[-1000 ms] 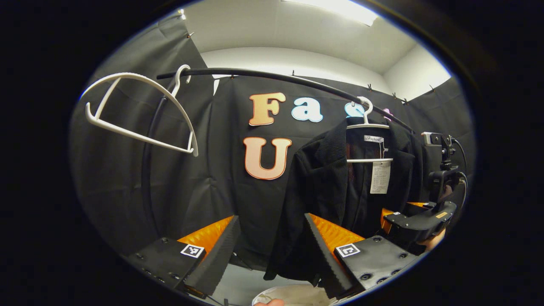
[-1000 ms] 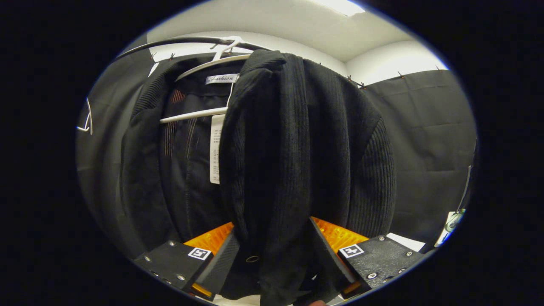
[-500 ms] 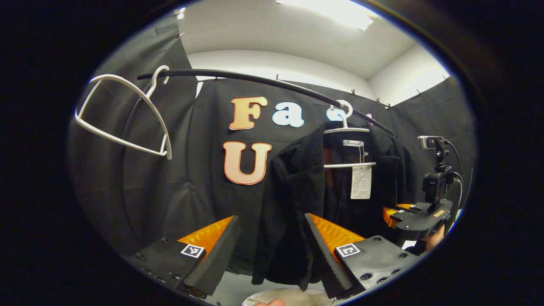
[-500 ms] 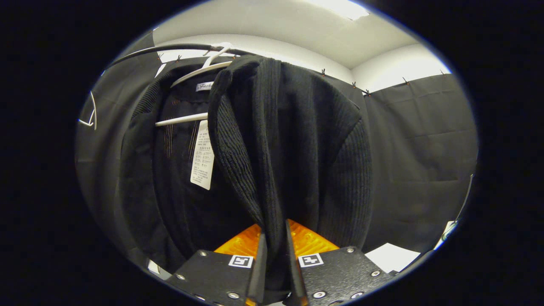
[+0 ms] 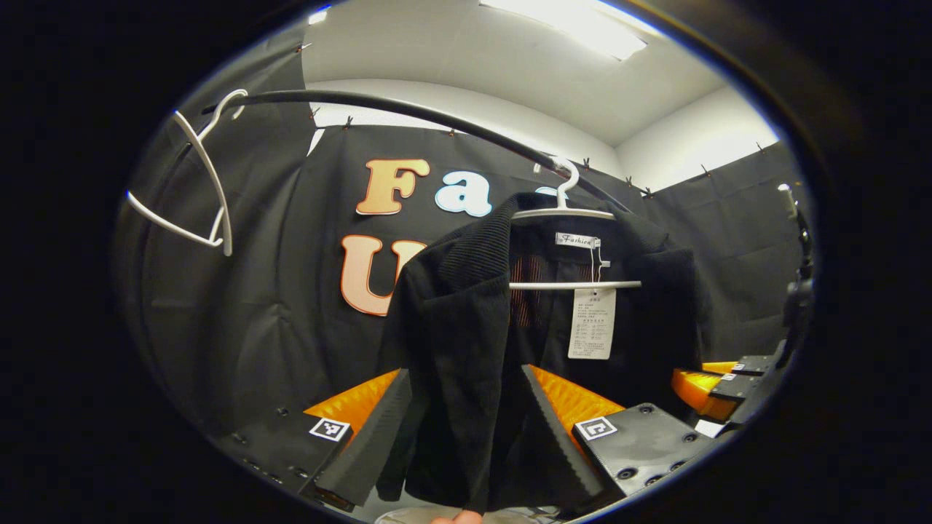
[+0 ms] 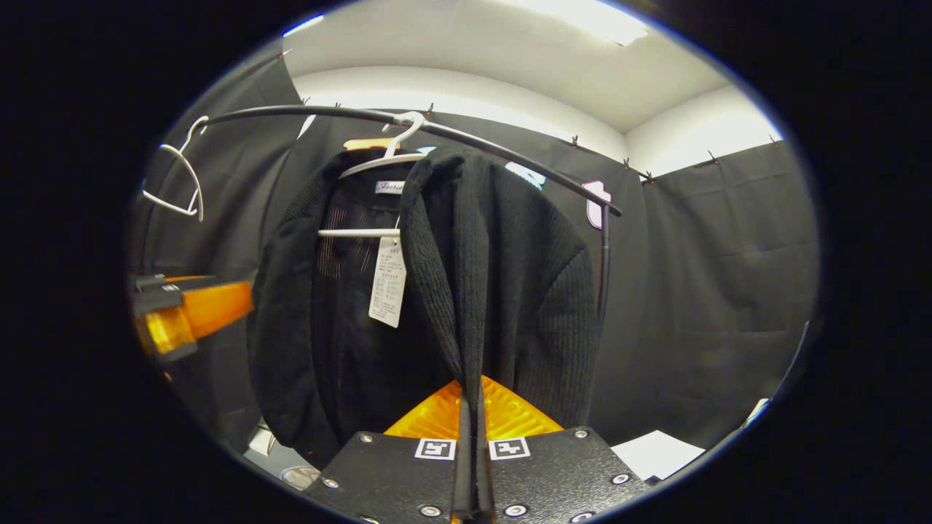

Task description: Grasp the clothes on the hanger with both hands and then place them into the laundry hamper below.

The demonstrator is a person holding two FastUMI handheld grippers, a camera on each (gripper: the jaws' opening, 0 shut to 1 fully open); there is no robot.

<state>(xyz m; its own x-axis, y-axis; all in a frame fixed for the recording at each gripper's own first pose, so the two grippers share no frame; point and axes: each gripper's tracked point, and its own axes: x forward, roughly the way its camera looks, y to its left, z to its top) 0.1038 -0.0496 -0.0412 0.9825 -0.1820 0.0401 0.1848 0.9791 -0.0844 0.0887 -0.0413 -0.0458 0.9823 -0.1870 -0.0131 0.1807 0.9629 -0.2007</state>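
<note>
Black jacket (image 5: 466, 349) hangs on a white hanger (image 5: 575, 218) from the dark rail (image 5: 408, 120), long axis vertical, collar up, hem down, open front facing the left tongs (image 5: 466, 429). Left tongs spread wide, the jacket's front panel hanging between the two fingers; cannot tell whether either finger touches the cloth. Right tongs (image 6: 472, 466) pinched nearly closed on the jacket's other front edge (cloth runs straight up from the grip). A second white hanger (image 5: 196, 196), bare, hangs farther along the rail. Paper tag (image 5: 591, 324) dangles inside the collar.
</note>
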